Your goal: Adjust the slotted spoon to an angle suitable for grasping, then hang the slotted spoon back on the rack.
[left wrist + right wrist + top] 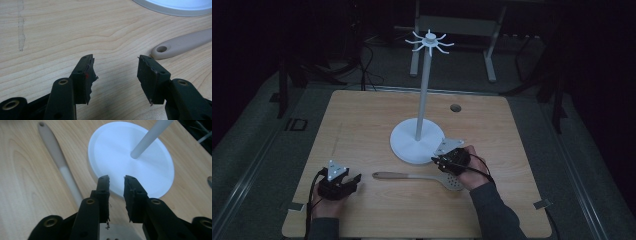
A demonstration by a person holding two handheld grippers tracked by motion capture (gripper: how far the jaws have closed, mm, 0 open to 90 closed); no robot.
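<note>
A slotted spatula with a beige handle lies flat on the wooden table, its handle end to the left and its head by the person's right hand. My left gripper rests low near the front left, open and empty. The handle's hole end lies just ahead and to the right of its jaws. My right gripper hovers at the near rim of the white stand base. Its jaws stand a little apart with nothing between them. The spatula handle passes to their left.
The white stand rises from its round base mid-table, with a ring of hooks on top. A small round hole sits in the tabletop behind it. Dark floor and table legs lie beyond.
</note>
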